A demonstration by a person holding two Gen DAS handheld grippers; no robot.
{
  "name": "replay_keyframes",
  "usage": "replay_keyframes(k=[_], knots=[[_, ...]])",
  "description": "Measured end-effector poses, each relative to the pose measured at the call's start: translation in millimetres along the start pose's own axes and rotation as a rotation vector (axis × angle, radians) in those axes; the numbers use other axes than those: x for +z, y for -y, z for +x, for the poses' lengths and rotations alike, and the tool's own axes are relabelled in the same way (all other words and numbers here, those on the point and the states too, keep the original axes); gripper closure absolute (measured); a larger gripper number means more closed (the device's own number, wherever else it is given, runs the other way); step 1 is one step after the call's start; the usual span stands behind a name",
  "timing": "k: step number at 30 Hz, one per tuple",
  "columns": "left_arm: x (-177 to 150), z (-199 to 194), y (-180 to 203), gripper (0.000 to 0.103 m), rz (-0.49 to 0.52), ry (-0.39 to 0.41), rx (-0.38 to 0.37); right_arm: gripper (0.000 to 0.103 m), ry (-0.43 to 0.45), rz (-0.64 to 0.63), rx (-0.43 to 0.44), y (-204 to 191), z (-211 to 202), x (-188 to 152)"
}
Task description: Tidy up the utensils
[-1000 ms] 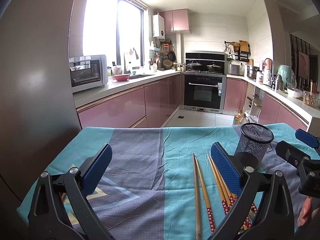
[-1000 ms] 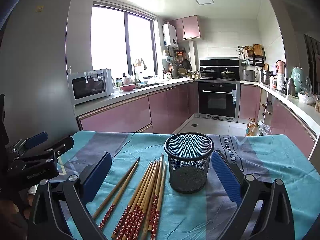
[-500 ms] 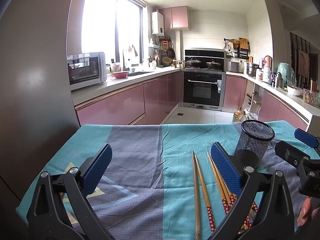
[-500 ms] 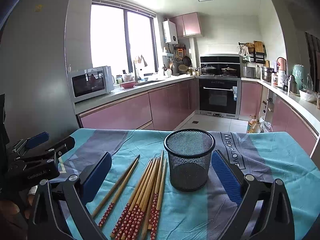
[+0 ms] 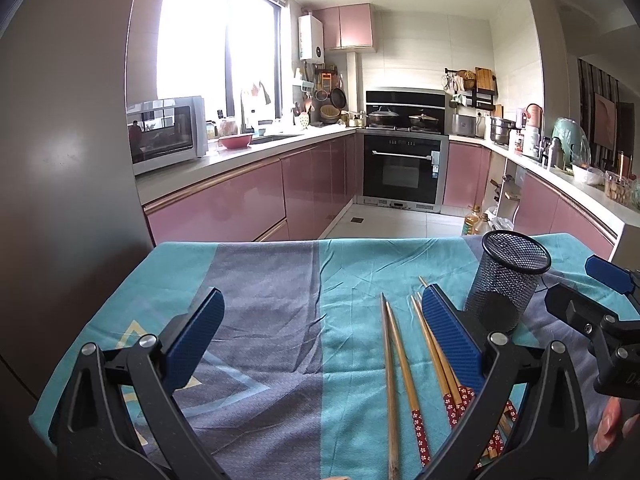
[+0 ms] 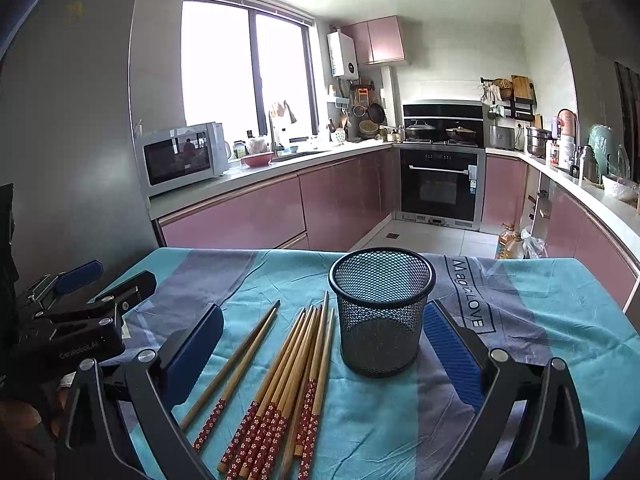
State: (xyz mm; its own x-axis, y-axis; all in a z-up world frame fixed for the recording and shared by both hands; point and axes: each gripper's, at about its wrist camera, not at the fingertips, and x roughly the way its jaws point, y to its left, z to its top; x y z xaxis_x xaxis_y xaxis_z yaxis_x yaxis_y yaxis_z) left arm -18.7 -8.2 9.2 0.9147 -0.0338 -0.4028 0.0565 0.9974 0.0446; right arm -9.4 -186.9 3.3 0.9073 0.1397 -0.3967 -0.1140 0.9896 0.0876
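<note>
Tablecloth [image 6: 540, 320] nearer, chopsticks [image 6: 288, 364] unmoved, tongs lower

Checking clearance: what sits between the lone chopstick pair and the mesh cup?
Right wrist view: the main bundle of chopsticks lies flat on the cloth between the lone pair and the mesh cup, beside the cup.

Readable text: two spots

"MagicLOVE" printed on the tablecloth [image 6: 466, 292]; "CenRobot.AI" on the left gripper [image 6: 80, 354] body. Nothing else legible.
</note>
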Motion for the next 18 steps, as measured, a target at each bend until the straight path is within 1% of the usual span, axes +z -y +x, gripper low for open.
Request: replay_keyframes(k=[3,7,9,11,13,14,15,17,18], knots=[[0,1,0,0.006,0.001,-0.004,0.001,0.006,-0.010,-0.001,0.002,0,2,-1],[-2,8,-1,0.006,0.003,-0.033,-0.014,0.006,-0.045,-0.013,0.002,1,7,-4],[-5,15,-1,0.006,0.003,-0.068,-0.032,0.006,-0.077,-0.023,-0.005,1,11,-7],[-9,24,-3,0.006,0.005,-0.122,-0.070,0.007,-0.130,-0.028,-0.008,4,19,-11],[-15,35,-5,0.006,0.008,-0.181,-0.101,0.015,-0.187,-0.034,-0.013,8,28,-17],[-18,40,-5,0.007,0.016,-0.203,-0.104,0.017,-0.210,-0.038,-0.015,9,31,-19],[-22,45,-5,0.008,0.025,-0.230,-0.110,0.020,-0.253,-0.046,-0.019,11,37,-23],[-29,56,-5,0.016,0.025,-0.291,-0.148,0.026,-0.310,-0.055,-0.017,14,48,-29],[-32,61,-4,0.017,0.021,-0.317,-0.165,0.034,-0.333,-0.053,-0.015,15,53,-32]])
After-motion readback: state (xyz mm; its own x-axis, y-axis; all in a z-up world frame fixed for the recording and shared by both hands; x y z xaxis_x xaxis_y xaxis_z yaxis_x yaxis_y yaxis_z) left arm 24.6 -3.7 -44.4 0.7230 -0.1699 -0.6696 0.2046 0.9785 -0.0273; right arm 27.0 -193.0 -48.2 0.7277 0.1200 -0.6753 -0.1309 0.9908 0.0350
